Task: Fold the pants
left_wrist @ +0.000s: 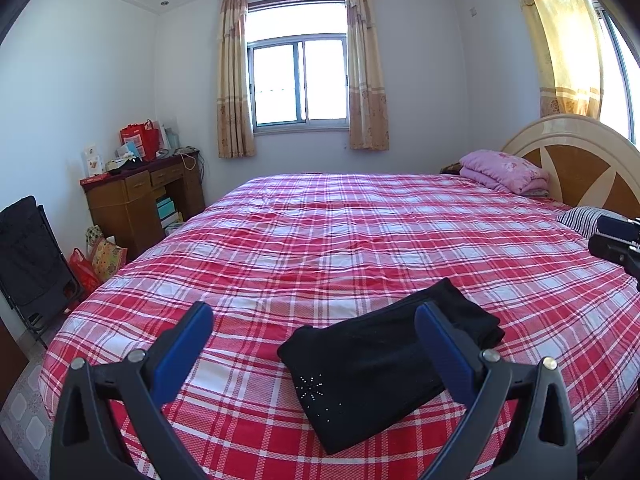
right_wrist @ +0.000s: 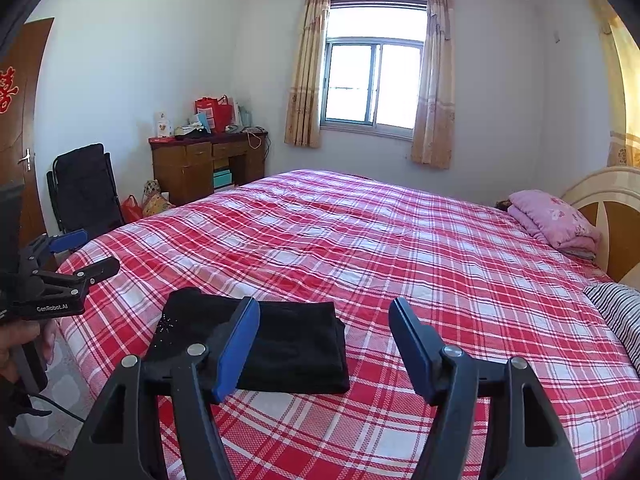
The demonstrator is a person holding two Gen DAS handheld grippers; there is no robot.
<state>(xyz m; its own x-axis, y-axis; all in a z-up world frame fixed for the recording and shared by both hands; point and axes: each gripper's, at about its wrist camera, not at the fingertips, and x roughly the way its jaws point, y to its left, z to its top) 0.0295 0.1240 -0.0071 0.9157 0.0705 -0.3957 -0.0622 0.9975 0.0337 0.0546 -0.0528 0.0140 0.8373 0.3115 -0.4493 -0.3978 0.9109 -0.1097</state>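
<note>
Lower centre of both frames: folded black pants [left_wrist: 384, 364] on the bed [left_wrist: 360, 220].
Left tongs [left_wrist: 316, 344] and right tongs [right_wrist: 324, 340] gape empty; I risk snagging the loose top layer, undoing the fold.

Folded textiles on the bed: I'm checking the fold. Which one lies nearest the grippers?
The black pants, folded at the near edge; the pink quilt sits far off by the headboard.

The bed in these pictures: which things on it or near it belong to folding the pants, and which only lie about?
For the job:
- black pants, folded into a compact stack on the plaid bedspread
- left gripper, open
- right gripper, open

Lying about:
- pink folded quilt
- striped pillow
- wooden desk with a red bag
- black folding chair
</note>
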